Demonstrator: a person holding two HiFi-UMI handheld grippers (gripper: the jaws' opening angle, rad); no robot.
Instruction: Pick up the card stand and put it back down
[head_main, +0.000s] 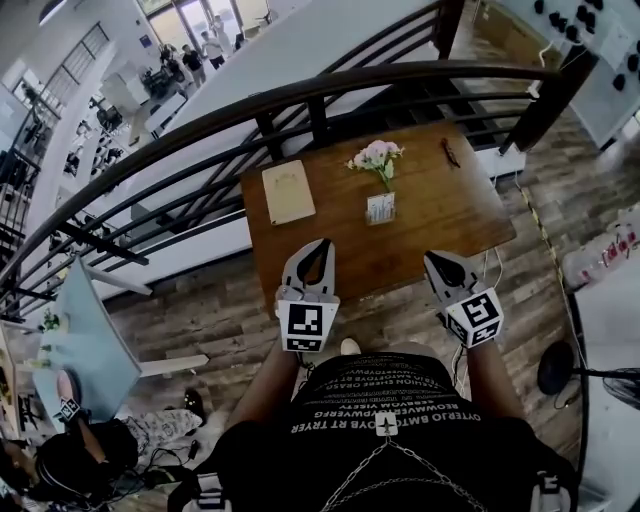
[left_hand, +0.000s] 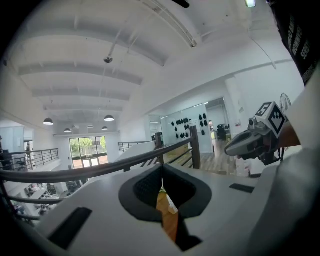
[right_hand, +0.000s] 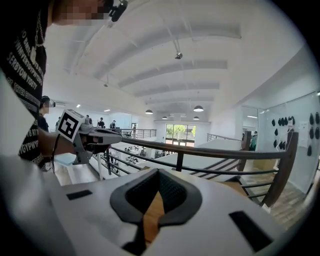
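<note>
The card stand (head_main: 380, 208), a small white upright card, stands near the middle of the brown wooden table (head_main: 440, 225). My left gripper (head_main: 322, 243) hovers over the table's near edge, to the left of the stand and well short of it. Its jaws are shut with nothing between them (left_hand: 161, 166). My right gripper (head_main: 432, 258) hangs at the near right edge, also shut and empty (right_hand: 158, 171). Each gripper view shows only a sliver of tabletop below the jaws; the stand is hidden there.
A bunch of pink flowers (head_main: 376, 155) stands just behind the card stand. A tan board (head_main: 288, 191) lies at the table's left, a small dark object (head_main: 450, 152) at the far right. A dark curved railing (head_main: 300, 95) runs along the far side.
</note>
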